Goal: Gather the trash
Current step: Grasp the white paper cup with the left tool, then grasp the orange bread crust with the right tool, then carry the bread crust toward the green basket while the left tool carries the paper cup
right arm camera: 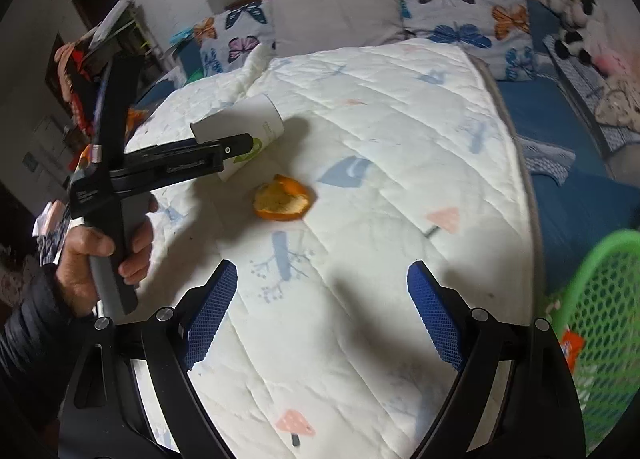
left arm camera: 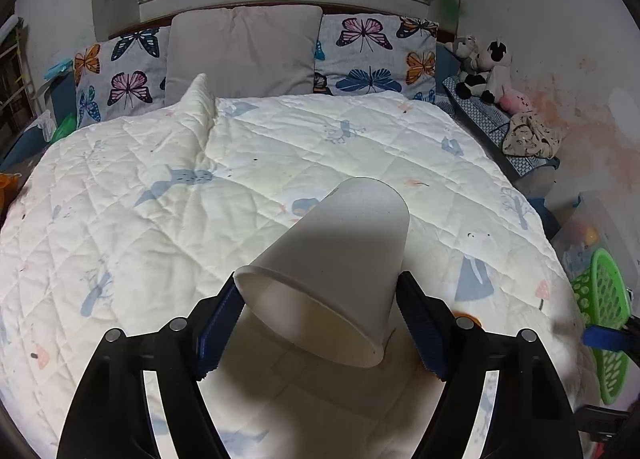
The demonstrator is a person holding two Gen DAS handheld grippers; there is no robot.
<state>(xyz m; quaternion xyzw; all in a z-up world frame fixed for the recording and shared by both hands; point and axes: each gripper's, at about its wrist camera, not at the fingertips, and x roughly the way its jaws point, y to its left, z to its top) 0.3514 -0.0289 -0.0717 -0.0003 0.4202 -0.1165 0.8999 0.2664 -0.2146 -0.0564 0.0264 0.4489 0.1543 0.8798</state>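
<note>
Left gripper (left arm camera: 320, 323): jaws clamped on paper cup (left arm camera: 336, 259) near rim, lifted over bed quilt (left arm camera: 160, 179). Thin-walled, light, crushes easily; light squeeze only. Right gripper (right arm camera: 322, 319): jaws apart, nothing held. Orange peel (right arm camera: 284, 199) lying on quilt ahead; soft, limp, best pinched across raised edge. Green basket (right arm camera: 600, 319) at bed's right.
</note>
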